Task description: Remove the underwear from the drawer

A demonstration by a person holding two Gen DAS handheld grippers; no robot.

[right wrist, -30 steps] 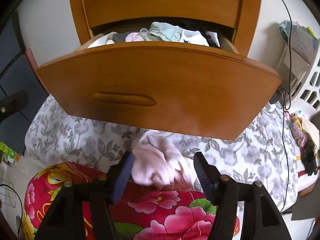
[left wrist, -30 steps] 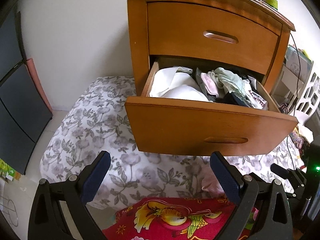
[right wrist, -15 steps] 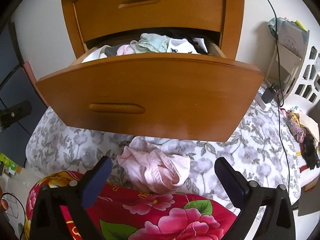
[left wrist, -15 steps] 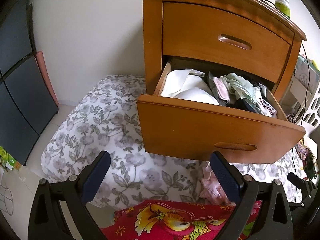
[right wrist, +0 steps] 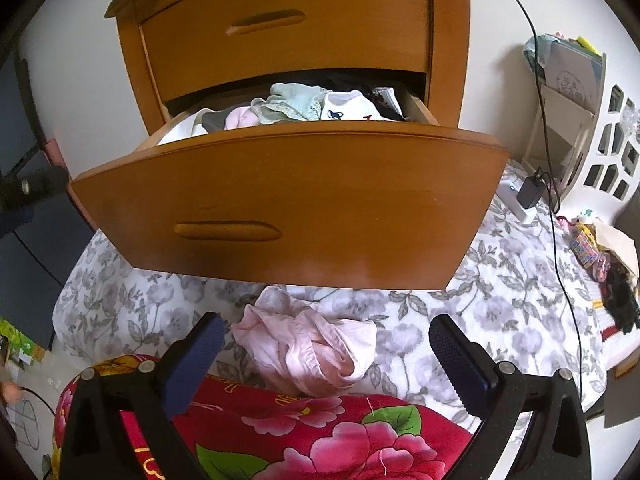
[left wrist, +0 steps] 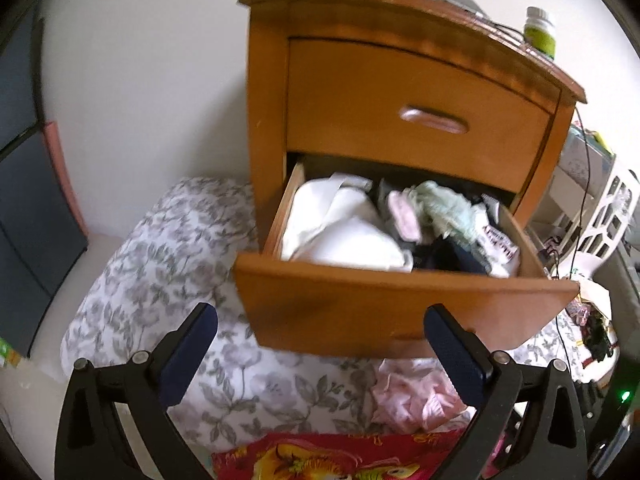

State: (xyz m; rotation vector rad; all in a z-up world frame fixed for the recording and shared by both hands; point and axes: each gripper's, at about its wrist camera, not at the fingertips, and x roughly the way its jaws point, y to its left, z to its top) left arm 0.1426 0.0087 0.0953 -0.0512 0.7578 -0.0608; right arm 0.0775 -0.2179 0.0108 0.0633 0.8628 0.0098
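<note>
Pink underwear (right wrist: 308, 350) lies loose on the floral quilt (right wrist: 500, 292).
Right gripper (right wrist: 324, 354) spread wide around it, pads clear; left gripper (left wrist: 320, 356) also apart, empty; open drawer (right wrist: 296, 200) at 12 o'clock.

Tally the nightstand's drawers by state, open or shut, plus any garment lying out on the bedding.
Open drawer: 1
Shut drawer: 1
Pink garment out on the floral bedding: 1
Total: 3

Glossy varnished wood drawer (right wrist: 320, 200); soft crumpled pink cloth underwear (right wrist: 308, 352) on matt floral quilt (right wrist: 500, 292).
</note>
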